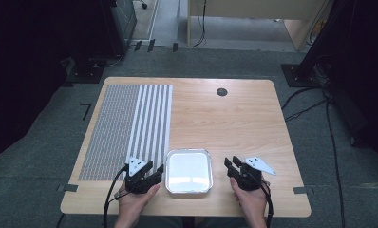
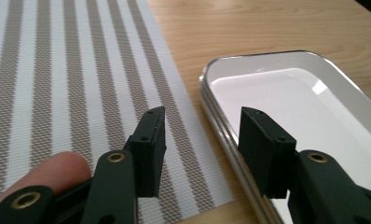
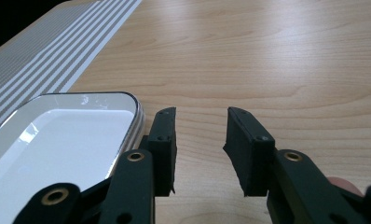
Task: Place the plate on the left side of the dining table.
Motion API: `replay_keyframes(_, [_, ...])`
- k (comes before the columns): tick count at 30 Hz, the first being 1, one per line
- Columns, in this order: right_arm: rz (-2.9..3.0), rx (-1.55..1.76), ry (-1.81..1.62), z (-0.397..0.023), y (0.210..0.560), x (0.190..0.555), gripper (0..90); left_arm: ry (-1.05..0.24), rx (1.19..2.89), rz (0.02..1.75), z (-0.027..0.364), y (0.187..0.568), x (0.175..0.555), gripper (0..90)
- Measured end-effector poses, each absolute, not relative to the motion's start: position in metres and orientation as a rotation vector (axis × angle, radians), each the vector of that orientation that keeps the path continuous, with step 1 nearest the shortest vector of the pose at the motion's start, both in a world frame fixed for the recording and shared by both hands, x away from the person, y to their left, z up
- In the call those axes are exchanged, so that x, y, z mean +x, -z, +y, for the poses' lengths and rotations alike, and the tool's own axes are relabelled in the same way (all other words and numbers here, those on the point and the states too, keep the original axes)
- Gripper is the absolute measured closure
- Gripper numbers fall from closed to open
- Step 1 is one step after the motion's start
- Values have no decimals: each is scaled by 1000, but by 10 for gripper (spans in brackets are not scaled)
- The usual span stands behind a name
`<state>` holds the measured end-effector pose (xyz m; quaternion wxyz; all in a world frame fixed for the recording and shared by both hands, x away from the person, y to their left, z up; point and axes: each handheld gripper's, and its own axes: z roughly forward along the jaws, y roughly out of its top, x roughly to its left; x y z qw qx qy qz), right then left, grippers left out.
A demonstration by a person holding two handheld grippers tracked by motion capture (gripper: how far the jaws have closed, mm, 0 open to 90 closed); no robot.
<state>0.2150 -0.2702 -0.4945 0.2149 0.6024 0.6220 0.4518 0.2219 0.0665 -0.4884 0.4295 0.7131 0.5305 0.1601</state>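
**Tray between my two hand-held grippers**

The tray [image 1: 189,171] lies empty near my edge of the tabletop [image 1: 225,123], just beside the striped mat [image 1: 130,128]. My left hand-held gripper [image 1: 151,169] and right hand-held gripper [image 1: 231,165] flank it, jaws spread, pinching nothing.

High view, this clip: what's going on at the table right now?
A person holds the left gripper and right gripper at the near edge of the wooden table, either side of an empty white tray. Both are open and hold nothing. A striped placemat lies to the left.
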Motion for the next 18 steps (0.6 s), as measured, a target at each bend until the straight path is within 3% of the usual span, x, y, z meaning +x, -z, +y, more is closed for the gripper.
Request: replay_keyframes(18, [1792, 1694, -1283, -239, 493, 235, 697, -386, 1855, 1257, 43, 493, 198, 687])
